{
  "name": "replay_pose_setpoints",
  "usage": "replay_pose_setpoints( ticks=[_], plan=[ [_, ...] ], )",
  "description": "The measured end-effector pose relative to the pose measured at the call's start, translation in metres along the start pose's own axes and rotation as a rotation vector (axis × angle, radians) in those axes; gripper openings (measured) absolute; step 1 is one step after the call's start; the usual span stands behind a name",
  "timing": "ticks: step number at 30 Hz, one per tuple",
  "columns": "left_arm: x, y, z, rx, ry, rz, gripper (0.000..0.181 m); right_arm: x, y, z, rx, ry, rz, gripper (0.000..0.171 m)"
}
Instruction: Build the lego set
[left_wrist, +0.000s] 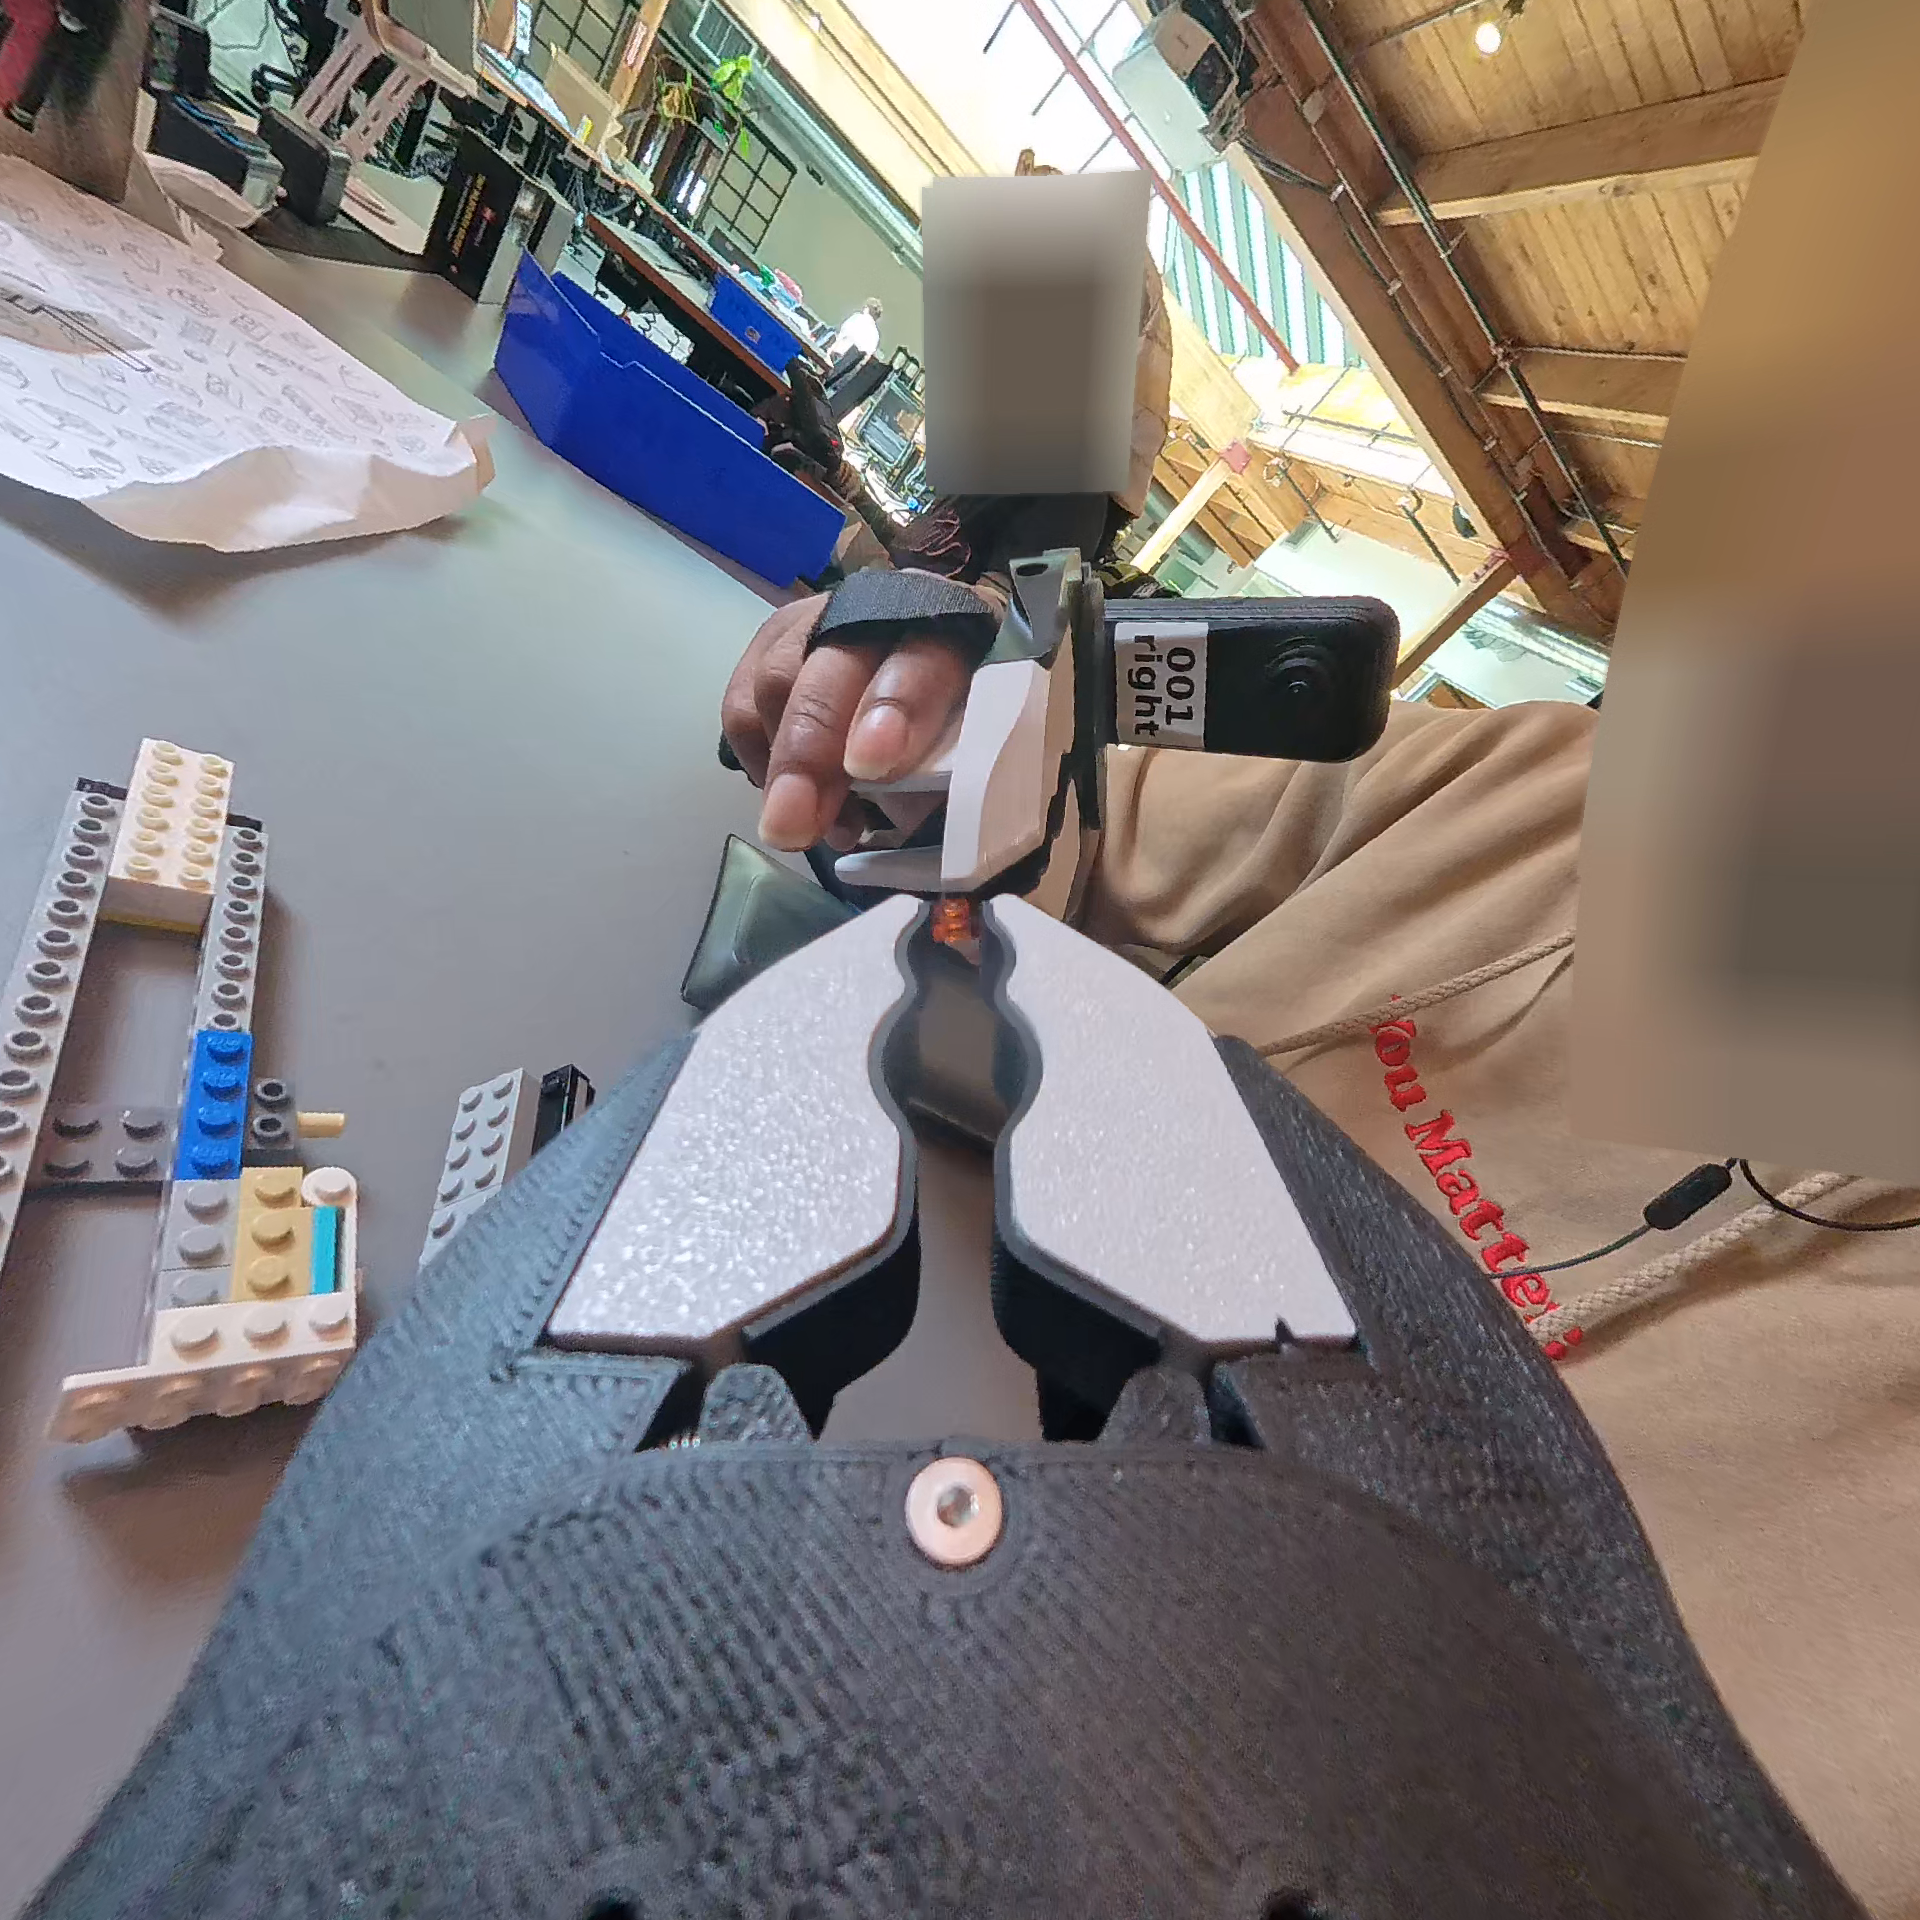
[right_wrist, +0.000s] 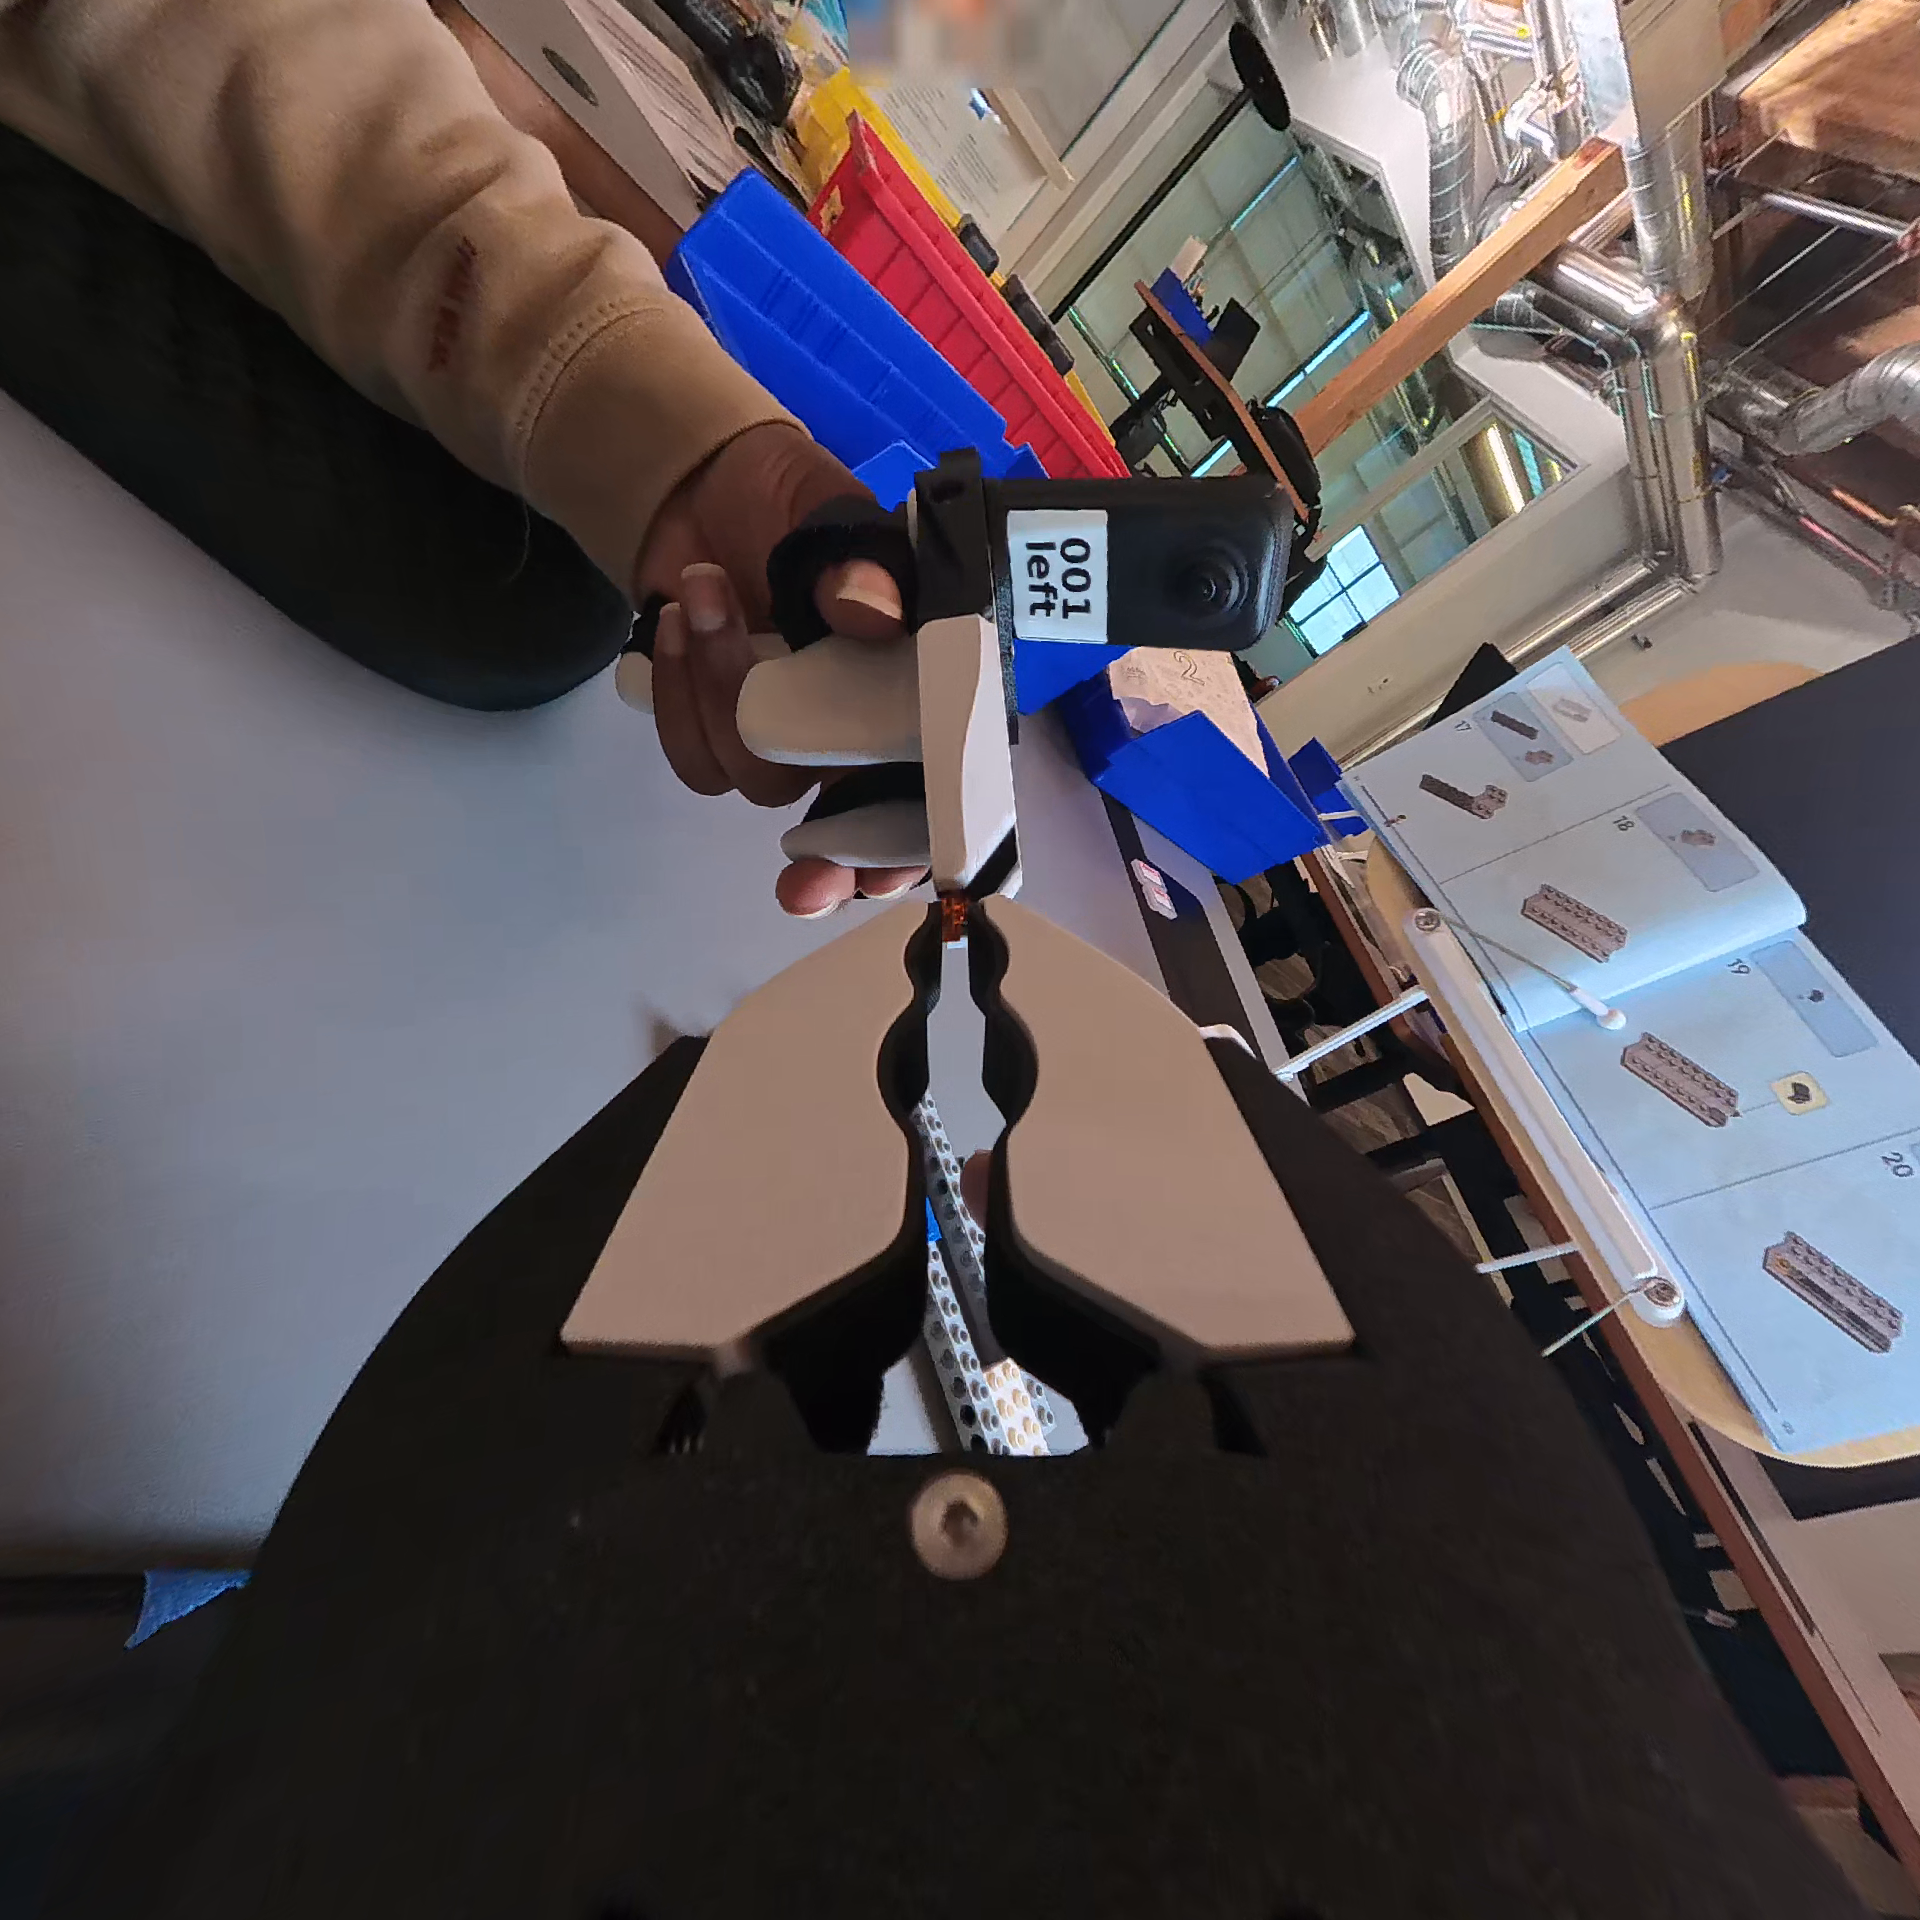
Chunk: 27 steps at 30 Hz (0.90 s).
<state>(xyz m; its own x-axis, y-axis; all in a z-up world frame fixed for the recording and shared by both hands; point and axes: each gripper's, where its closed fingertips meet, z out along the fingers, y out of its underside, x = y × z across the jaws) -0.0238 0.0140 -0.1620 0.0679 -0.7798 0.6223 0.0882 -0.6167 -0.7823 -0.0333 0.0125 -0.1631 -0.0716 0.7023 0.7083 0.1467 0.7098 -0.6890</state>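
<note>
A tiny orange piece is sitting pinched between both grippers' tips, held up off the grey table. Your left gripper and right gripper are each clamping it, nearly closed, tip to tip; the half-built model is lying on the table to the left.

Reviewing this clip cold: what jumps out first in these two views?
The two grippers meet tip to tip, left gripper and right gripper, pinching one tiny orange piece between them. The half-built lego model lies on the grey table, left in the left wrist view.
</note>
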Motion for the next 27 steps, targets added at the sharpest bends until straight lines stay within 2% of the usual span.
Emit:
replay_pose_setpoints(
  ticks=[6,10,14,18,22,27],
  plan=[
    [-0.011,-0.002,-0.004,-0.009,-0.074,0.017,0.008,0.001,0.013,0.004,-0.048,-0.008,0.059,0.007],
    [-0.044,0.004,-0.021,-0.076,-0.275,0.06,0.008,-0.015,0.053,0.006,-0.218,-0.152,0.176,0.024],
    [-0.072,0.025,-0.031,-0.176,-0.385,-0.012,0.008,-0.038,0.092,0.01,-0.384,-0.247,0.153,0.035],
    [-0.075,0.03,-0.032,-0.208,-0.401,-0.013,0.008,-0.043,0.102,0.017,-0.449,-0.267,0.124,0.034],
    [-0.076,0.03,-0.033,-0.201,-0.398,-0.021,0.008,-0.052,0.106,0.023,-0.481,-0.304,0.115,0.017],
    [-0.078,0.028,-0.035,-0.181,-0.402,-0.025,0.008,-0.049,0.106,0.026,-0.47,-0.263,0.098,0.016]
  ],
)
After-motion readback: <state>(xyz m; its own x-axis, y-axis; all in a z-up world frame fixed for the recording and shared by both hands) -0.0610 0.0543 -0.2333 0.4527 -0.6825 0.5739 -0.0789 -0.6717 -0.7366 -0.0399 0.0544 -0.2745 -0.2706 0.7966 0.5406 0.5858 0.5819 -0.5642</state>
